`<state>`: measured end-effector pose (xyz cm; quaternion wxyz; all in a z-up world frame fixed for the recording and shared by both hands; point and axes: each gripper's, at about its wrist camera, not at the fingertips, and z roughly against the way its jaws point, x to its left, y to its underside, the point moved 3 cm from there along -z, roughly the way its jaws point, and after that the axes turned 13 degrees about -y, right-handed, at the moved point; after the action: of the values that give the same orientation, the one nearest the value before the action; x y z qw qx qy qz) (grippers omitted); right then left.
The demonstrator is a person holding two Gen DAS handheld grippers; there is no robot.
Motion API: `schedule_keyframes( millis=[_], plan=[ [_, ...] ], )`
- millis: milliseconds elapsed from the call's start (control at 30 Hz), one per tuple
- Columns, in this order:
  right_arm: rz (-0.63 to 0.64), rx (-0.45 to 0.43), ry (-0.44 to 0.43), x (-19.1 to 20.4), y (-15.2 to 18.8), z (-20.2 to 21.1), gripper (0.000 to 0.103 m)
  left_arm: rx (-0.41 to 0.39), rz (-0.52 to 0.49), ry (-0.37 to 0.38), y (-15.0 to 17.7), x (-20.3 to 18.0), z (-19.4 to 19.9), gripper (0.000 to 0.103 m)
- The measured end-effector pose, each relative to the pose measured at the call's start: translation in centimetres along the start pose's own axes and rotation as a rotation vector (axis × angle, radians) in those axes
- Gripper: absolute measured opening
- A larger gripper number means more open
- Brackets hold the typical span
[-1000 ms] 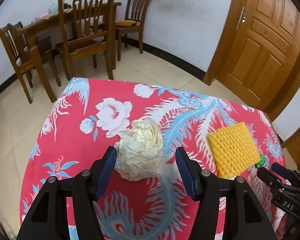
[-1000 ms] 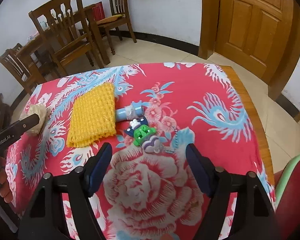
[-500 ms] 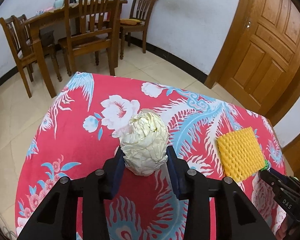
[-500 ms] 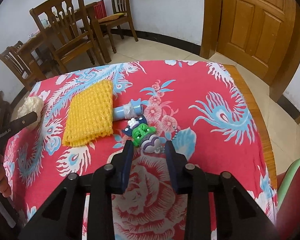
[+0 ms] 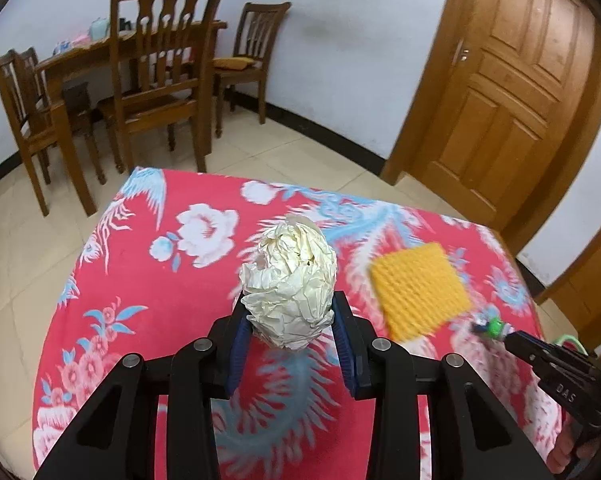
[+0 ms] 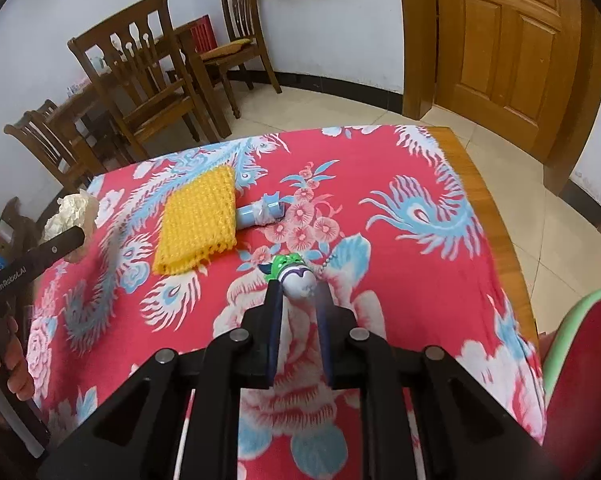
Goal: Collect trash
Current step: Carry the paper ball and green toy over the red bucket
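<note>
My left gripper is shut on a crumpled ball of cream paper and holds it above the red floral tablecloth. The ball also shows at the far left of the right wrist view. My right gripper is shut on a small green, white and purple toy keychain, which also shows in the left wrist view. A yellow knitted cloth lies flat on the table, also seen in the left wrist view. A small light-blue tube lies beside it.
Wooden chairs and a wooden table stand beyond the far table edge. A wooden door is at the right. A red seat with a green rim stands by the table's right edge.
Both grippers went from wide open to shut. The left closed on the paper ball and lifted it. The right moved forward and closed on the toy keychain.
</note>
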<state>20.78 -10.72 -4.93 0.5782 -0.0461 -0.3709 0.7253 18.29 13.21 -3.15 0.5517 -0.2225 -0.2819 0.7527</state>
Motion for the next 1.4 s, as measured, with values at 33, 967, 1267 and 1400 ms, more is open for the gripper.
schedule_keyframes(
  millis=[33,967,1267,1400],
  plan=[
    [-0.005,-0.006,-0.007,0.0,0.1,0.4,0.008,-0.003,-0.006,0.012,0.2,-0.3,0.5,0.039],
    [0.026,0.011,0.007,0.9,1.2,-0.8,0.038,0.013,-0.026,0.083,3.3,-3.9,2.4,0.039],
    [0.073,0.032,0.061,1.2,1.4,-2.5,0.031,0.022,-0.025,0.089,3.5,-4.1,2.1,0.039],
    [0.056,0.035,0.047,0.9,1.7,-2.1,0.03,0.02,-0.025,0.09,3.6,-4.2,2.5,0.039]
  ],
)
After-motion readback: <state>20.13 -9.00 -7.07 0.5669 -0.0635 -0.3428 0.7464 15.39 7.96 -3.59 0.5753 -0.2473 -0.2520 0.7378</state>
